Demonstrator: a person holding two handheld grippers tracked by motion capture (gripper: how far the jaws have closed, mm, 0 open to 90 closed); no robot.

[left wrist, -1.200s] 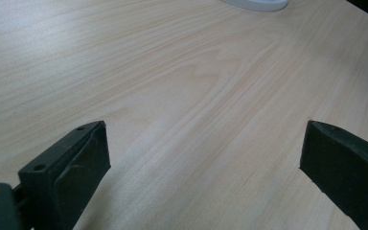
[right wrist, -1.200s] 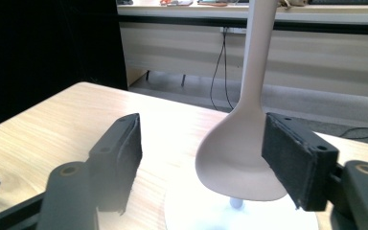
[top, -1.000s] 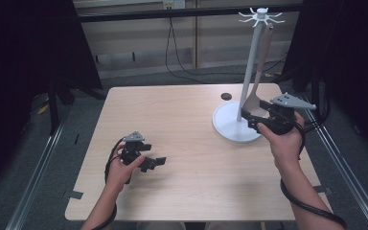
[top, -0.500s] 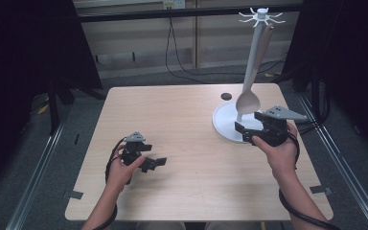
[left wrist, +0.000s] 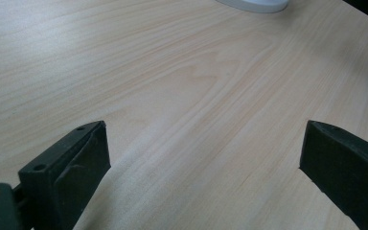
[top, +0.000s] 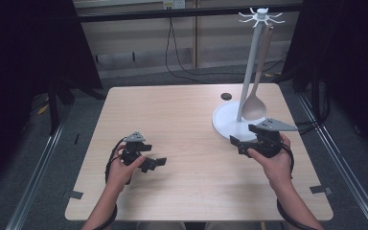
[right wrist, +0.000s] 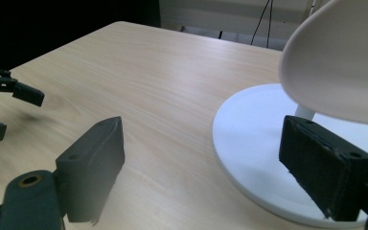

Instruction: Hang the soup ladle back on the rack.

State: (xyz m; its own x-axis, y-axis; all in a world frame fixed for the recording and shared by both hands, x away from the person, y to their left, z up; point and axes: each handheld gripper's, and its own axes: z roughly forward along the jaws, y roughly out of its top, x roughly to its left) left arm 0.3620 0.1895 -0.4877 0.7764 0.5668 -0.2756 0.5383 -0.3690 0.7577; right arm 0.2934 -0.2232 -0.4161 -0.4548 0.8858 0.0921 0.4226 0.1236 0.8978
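Observation:
A white stand (top: 249, 67) with a round base (top: 226, 125) rises at the table's right rear, hooks at its top. A pale wooden spoon (top: 254, 108) hangs from one hook with its bowl low by the pole. My right gripper (top: 237, 143) sits just in front of the base; its jaws have just been opening and stand open with nothing between them. In the right gripper view (right wrist: 203, 143) the spoon bowl (right wrist: 340, 62) looms above the base (right wrist: 254, 139). My left gripper (top: 155, 164) rests open on the table's left front, over bare wood (left wrist: 203, 143).
A small dark disc (top: 226, 96) lies on the table behind the stand. The wooden tabletop (top: 182, 120) stretches between the two hands. Cables trail on the floor beyond the far edge. The left gripper (right wrist: 17, 112) appears at the left of the right gripper view.
My right hand has come down and back from beside the spoon bowl to the front of the base. The spoon has swung from a slant to hang beside the pole. The left hand stayed put.

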